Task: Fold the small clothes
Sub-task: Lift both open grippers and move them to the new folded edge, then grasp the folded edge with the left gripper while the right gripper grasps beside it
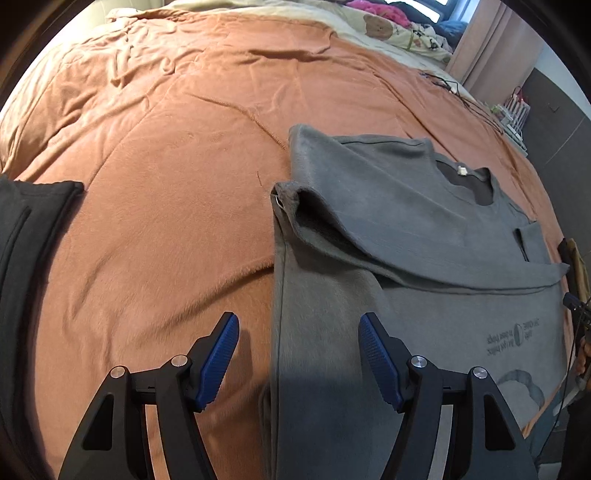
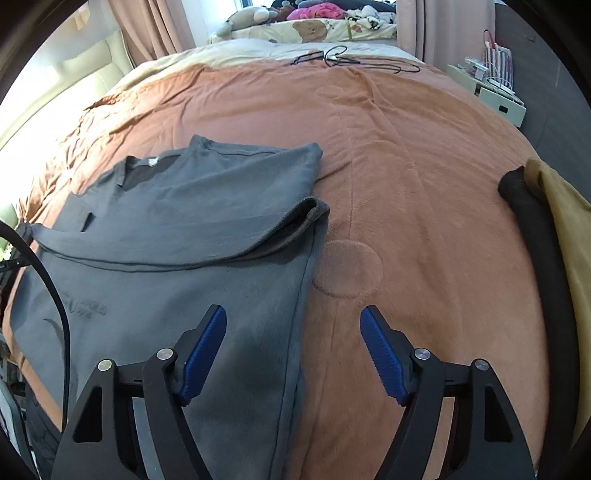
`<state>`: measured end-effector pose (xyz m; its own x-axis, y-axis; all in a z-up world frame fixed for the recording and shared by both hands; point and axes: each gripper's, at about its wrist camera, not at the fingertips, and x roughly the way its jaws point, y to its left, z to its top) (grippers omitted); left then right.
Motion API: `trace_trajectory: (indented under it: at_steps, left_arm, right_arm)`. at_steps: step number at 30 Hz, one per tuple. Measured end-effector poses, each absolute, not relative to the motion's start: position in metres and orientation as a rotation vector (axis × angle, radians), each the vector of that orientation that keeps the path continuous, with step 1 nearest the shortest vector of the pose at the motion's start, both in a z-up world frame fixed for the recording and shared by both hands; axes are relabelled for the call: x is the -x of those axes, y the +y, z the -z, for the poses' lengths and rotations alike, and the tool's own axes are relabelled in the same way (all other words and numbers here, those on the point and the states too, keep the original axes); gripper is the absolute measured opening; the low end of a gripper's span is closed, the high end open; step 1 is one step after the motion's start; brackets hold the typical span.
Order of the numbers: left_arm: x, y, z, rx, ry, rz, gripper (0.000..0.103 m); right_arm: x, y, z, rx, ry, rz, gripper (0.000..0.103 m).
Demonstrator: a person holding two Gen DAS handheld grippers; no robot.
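Note:
A grey T-shirt lies flat on the orange blanket, its sleeves folded in across the chest and its collar at the far end. My left gripper hovers low over the shirt's left side edge. It is open, with that edge running between the blue pads and no cloth pinched. In the right wrist view the same T-shirt fills the left half. My right gripper is open above the shirt's right side edge, one pad over grey cloth and the other over the blanket.
A folded black garment lies at the left. Rolled dark and mustard garments lie at the right. Cables, soft toys and a white cabinet are at the far end. A black cable hangs left.

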<state>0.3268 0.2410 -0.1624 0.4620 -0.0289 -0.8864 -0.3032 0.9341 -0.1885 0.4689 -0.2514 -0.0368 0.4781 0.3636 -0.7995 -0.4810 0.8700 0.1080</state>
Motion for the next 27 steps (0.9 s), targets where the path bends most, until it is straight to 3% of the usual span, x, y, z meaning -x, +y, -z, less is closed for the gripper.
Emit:
trace_trajectory:
  at_steps: [20, 22, 27]
  left_arm:
    - [-0.394, 0.264, 0.166, 0.336, 1.066, -0.199, 0.069]
    - [-0.399, 0.265, 0.166, 0.349, 1.059, -0.192, 0.069]
    - [-0.405, 0.271, 0.169, 0.419, 1.042, -0.154, 0.058]
  right_arm:
    - [-0.545, -0.221, 0.06, 0.122, 0.975, -0.488, 0.073]
    - [-0.552, -0.22, 0.061, 0.104, 0.973, -0.481, 0.066]
    - [-0.563, -0.224, 0.063, 0.002, 0.978, -0.498, 0.045]
